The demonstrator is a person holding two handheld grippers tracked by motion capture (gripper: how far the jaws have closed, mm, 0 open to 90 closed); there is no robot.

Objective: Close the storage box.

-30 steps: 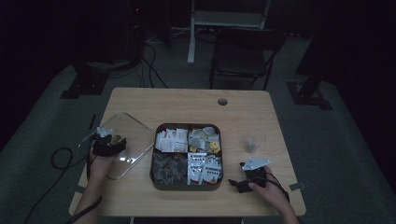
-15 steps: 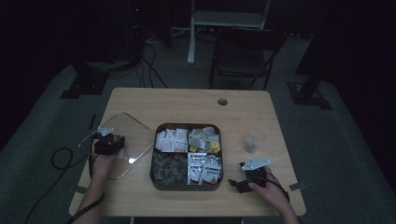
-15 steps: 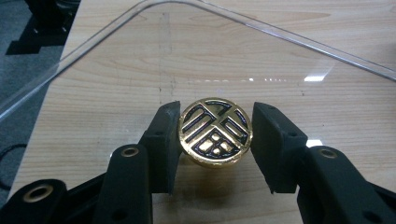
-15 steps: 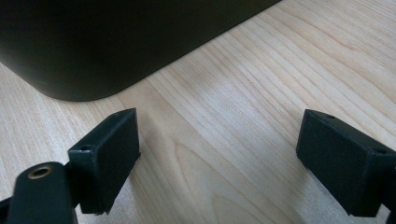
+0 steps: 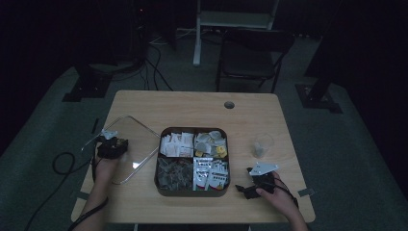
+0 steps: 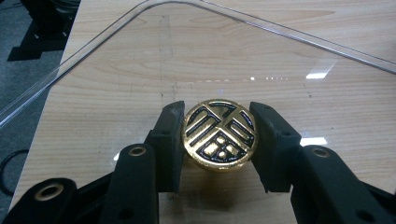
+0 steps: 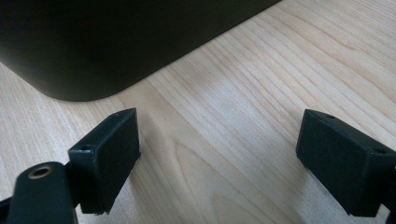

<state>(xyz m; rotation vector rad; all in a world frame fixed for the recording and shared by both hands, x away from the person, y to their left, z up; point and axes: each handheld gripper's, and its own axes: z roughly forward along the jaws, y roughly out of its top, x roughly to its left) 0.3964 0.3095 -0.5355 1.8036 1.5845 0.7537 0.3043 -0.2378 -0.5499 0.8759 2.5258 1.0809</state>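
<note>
A clear lid [image 5: 144, 129] lies flat on the table left of the tray, and its rim [image 6: 280, 30] curves across the left gripper view. At the lid's middle stands a round gold knob [image 6: 219, 137] with a black pattern. My left gripper [image 5: 111, 147] [image 6: 219, 122] has just been closing its jaws, and both pads now press the knob's sides. A dark four-part tray [image 5: 192, 193] holds several packets and tea bags. My right gripper [image 5: 245, 188] [image 7: 219, 140] rests open on the wood by the tray's near right corner [image 7: 93, 42], with nothing between its fingers.
A small clear cup [image 5: 262, 147] stands right of the tray. A cable hole [image 5: 229, 104] sits near the table's far edge. A folding chair [image 5: 250, 53] stands beyond the table. Bare wood lies in front of the tray.
</note>
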